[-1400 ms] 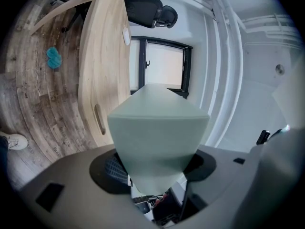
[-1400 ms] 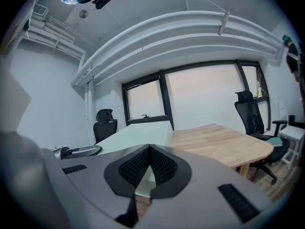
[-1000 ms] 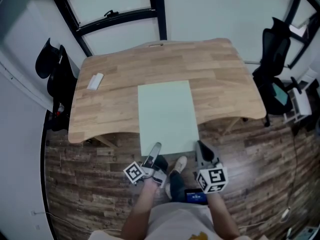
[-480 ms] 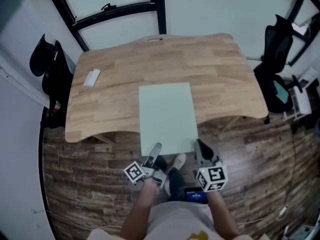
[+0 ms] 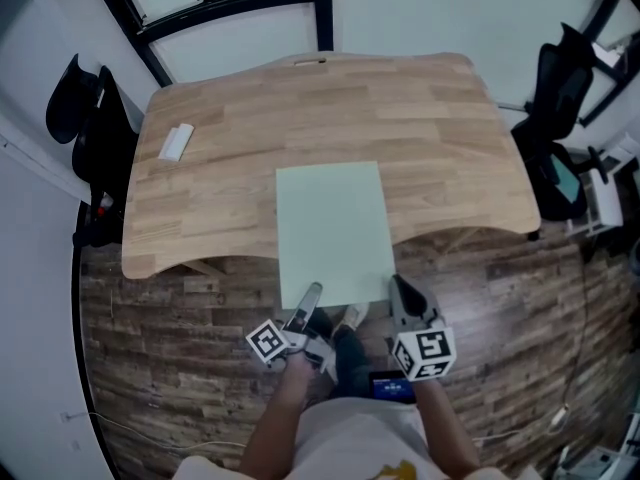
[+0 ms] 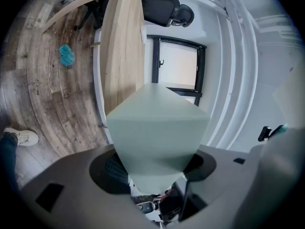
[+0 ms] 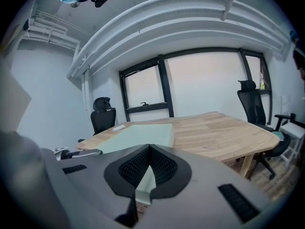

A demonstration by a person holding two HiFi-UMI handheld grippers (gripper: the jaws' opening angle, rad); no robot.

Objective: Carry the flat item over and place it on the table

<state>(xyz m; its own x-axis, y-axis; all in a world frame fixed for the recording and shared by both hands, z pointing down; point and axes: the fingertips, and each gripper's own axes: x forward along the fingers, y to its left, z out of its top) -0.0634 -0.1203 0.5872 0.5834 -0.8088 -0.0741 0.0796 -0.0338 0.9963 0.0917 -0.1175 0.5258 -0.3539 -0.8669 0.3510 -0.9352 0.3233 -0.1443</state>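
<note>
A flat pale green board [image 5: 333, 230] reaches out over the wooden table [image 5: 440, 118], and its near end overhangs the table's front edge. My left gripper [image 5: 312, 298] is shut on the board's near left corner. My right gripper [image 5: 400, 293] is shut on the near right corner. In the left gripper view the board [image 6: 155, 128] runs out from between the grey jaws of the left gripper [image 6: 155, 171], with the table [image 6: 125, 46] seen on edge. In the right gripper view the right gripper [image 7: 148, 173] pinches the board [image 7: 138, 135], which lies low along the table [image 7: 214, 132]. Whether it touches the wood I cannot tell.
A small white object [image 5: 176, 141] lies on the table's left part. Black office chairs stand at the left [image 5: 85, 118] and the right [image 5: 560, 98]. A white device [image 5: 600, 203] sits on the floor at the right. The person's shoe [image 5: 350, 318] is under the board's near edge.
Both grippers have sunk a little with the board still held. The head view has shifted slightly, so the table's edges sit a bit wider in the picture.
</note>
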